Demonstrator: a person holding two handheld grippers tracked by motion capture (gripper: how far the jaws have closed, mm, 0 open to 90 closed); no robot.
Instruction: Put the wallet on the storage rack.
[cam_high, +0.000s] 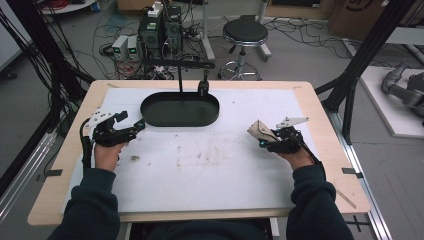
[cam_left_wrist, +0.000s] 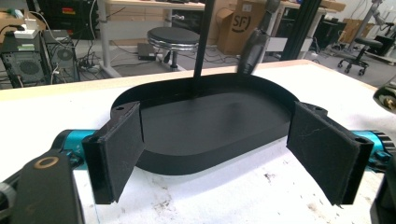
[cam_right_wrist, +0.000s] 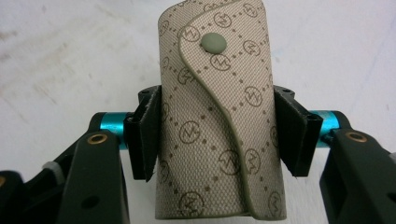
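we have the beige monogrammed wallet (cam_right_wrist: 215, 116) pinched across its width in the right claw (cam_right_wrist: 217, 135), well to the right of the black oval tray (cam_high: 150, 117) and just off the worktop (cam_high: 210, 170). we should keep the squeeze even so the snapped flap stays shut, carrying it level toward the tray. the left claw (cam_left_wrist: 229, 154) waits spread wide at the tray's near rim.

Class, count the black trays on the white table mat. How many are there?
1. The black oval tray sits at the mat's far edge, ahead of the left gripper.
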